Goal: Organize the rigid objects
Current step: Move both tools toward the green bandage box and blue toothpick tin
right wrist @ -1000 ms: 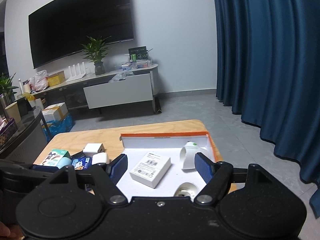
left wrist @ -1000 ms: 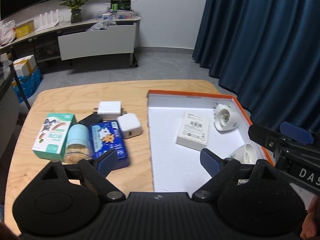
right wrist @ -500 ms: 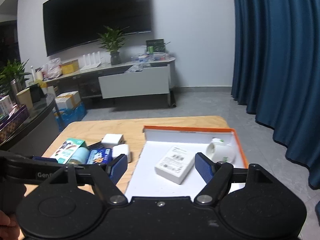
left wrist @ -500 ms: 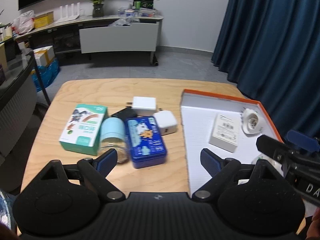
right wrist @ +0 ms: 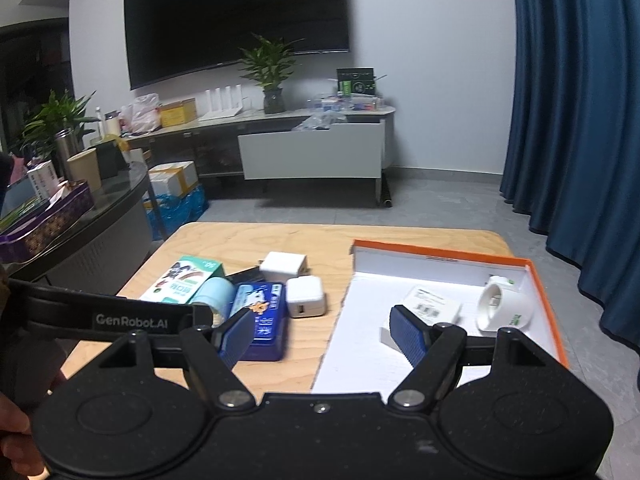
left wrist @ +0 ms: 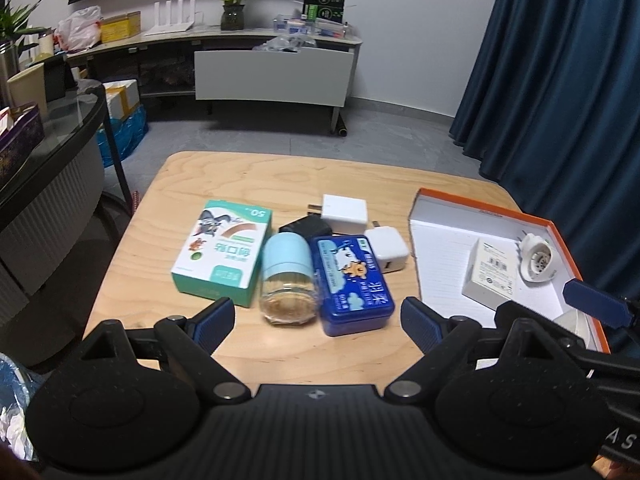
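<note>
Blue tin [left wrist: 352, 285] lies just ahead of the wide-open, empty left gripper [left wrist: 318, 320]; right gripper [right wrist: 326, 334] gapes empty too. Next, likely: straddle and lift it toward the box [left wrist: 440, 248].

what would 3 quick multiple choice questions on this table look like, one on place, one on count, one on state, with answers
1. Where does the blue tin lie?
A. inside the orange-rimmed box
B. on the wooden table, right beside the jar
C. on the floor

2. How many white chargers lie on the table outside the box?
A. two
B. none
C. five

3. How does the jar with the light blue lid lie?
A. upright
B. on its side
C. held in a gripper

Answers:
1 B: the tin rests on the table against the jar, left of the orange-rimmed box.
2 A: one white charger lies behind the tin and another at its far right corner.
3 B: the lid points away and the base faces the left wrist camera; the left gripper is open and empty.
</note>
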